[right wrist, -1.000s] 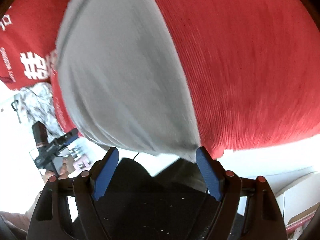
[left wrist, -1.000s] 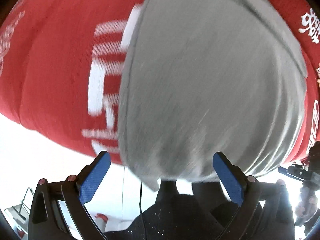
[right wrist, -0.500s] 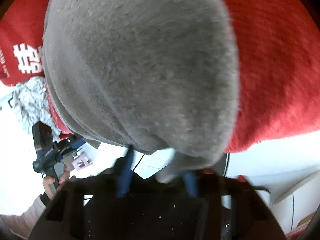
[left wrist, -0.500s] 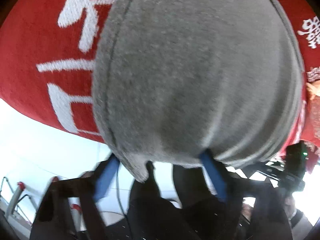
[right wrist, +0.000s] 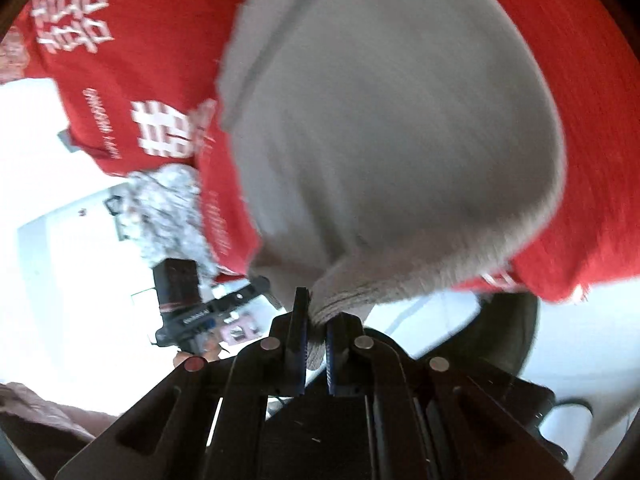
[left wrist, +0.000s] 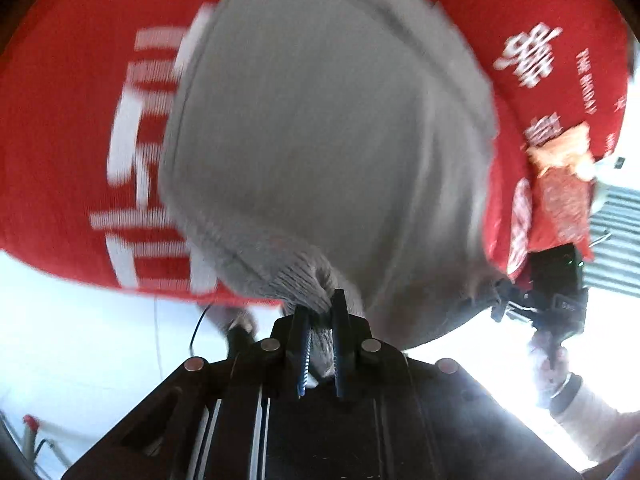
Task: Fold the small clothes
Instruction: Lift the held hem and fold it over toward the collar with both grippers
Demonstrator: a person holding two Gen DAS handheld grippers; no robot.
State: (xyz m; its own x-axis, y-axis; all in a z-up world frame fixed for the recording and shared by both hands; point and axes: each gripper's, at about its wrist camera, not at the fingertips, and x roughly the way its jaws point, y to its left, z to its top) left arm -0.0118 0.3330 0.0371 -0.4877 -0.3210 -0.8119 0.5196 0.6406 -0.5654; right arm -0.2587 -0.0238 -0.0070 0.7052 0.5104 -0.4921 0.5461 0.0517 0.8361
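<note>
Gripping noted: left gripper (left wrist: 320, 320) and right gripper (right wrist: 316, 324) are each closed on a near corner of the grey garment (left wrist: 320, 140), spread on the red cloth (left wrist: 80, 120). Both corners should be lifted evenly and carried across.

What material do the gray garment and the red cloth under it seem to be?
The gray garment looks like soft matte knit, probably cotton jersey: fine ribs show at the pinched edge. The red cloth looks like matte ribbed fabric with white printed characters; blur leaves the fibre uncertain.

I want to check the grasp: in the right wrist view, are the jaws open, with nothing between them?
No, the right gripper has its jaws closed on the edge of the grey garment.
</note>
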